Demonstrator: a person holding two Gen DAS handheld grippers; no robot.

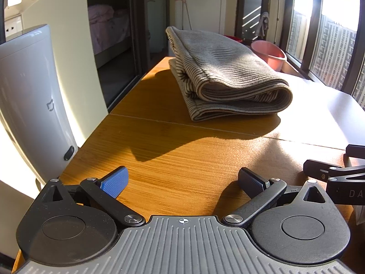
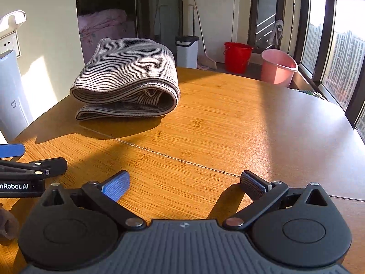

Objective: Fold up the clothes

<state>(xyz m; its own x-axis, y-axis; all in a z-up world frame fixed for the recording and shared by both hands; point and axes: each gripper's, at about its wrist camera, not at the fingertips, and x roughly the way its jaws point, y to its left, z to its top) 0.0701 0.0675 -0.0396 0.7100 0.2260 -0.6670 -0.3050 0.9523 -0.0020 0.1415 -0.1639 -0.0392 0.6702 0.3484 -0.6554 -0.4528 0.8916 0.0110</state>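
Lying folded on the wooden bench [image 1: 173,141], the striped garment [image 1: 225,73] sits in the upper middle of the left view, upper left of the right view. Left gripper [image 1: 182,182] and right gripper [image 2: 184,183] hover low, jaws released, empty.
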